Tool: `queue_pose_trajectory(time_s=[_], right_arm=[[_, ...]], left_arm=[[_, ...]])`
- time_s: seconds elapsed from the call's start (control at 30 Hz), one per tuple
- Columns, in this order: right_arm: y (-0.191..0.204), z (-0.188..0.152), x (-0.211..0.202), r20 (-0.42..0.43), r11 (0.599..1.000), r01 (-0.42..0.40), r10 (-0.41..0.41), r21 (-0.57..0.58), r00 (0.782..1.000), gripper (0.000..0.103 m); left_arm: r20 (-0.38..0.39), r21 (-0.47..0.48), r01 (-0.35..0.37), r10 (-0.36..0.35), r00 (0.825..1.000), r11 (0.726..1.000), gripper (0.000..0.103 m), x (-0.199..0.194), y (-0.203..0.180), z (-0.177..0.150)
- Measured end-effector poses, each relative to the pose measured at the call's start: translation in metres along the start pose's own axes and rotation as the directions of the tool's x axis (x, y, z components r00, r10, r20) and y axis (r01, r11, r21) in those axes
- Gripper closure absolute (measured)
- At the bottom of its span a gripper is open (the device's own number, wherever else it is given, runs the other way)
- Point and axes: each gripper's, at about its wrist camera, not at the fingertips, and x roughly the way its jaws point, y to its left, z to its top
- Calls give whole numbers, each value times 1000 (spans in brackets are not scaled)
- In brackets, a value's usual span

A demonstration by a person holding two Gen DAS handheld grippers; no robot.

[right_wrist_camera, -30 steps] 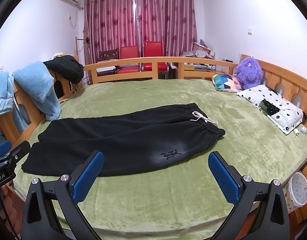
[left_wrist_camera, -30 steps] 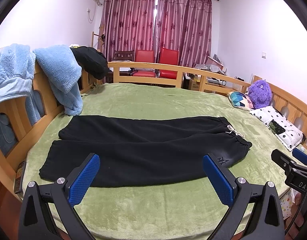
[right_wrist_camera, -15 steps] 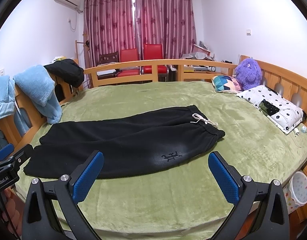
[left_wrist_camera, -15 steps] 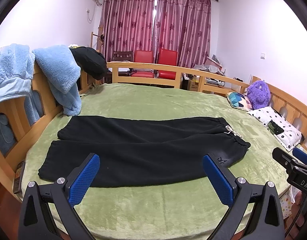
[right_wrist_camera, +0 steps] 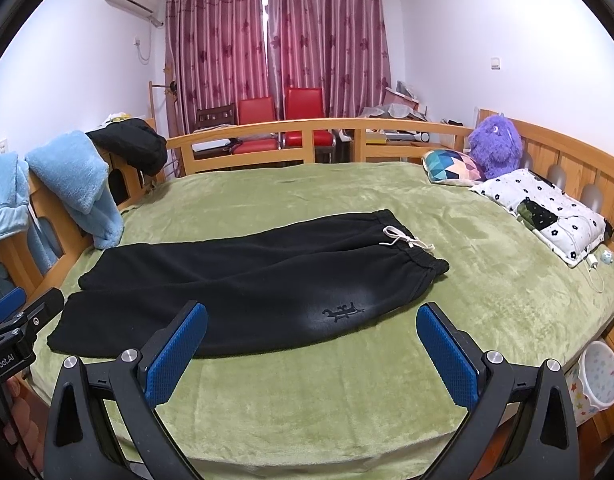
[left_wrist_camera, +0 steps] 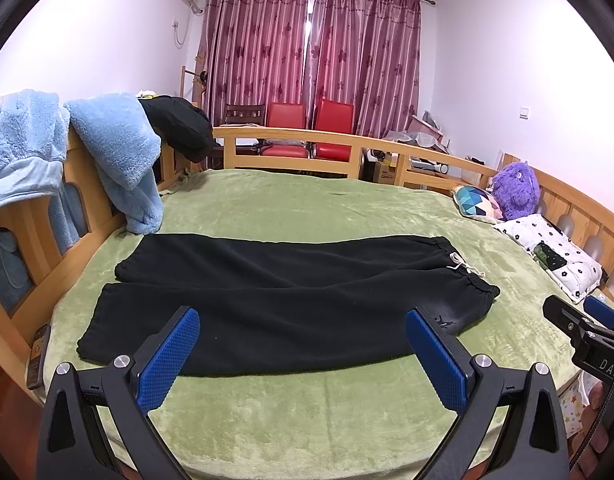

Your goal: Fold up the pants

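— any lettering legible?
— white letters "da" stood on the right gripper (left_wrist_camera: 595, 344); "bot.ai" ran along the left gripper (right_wrist_camera: 15, 332). a cardboard box (left_wrist_camera: 387, 174) behind the bed rail carried print too small to read.

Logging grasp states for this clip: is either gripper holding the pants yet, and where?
Nothing is held. The left gripper and right gripper are both open, short of the black pants.
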Motion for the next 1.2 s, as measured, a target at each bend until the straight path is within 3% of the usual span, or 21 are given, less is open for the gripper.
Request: queue_pose_trajectory(time_s=[0.53,0.8,0.9,1.03,1.13,1.2], right_arm=[[5,1,16,-15,1000,-29,29,6,999,0],[17,-8,62,-43,998,-59,58,-31,997,2],[18,-17,87,-73,997,-48,44,-57,996,10],[11,-32,130,-134,996,33,-44,-86,990,15],[-4,-44,161,-231,999,8,-17,-40,973,25],[-15,-55,177,-273,1000,-5,3,-7,962,30]], left_arm=[[6,4,10,-10,1000,1000,0,2,-4,6],[-21,-11,29,-29,999,1000,0,47,6,6],[-53,-43,30,-32,998,999,0,71,21,-2],[-131,-38,-34,29,991,999,0,107,44,-20],[-199,-59,-66,53,979,996,1,131,69,-38],[-241,-102,-81,54,969,991,8,145,91,-53]])
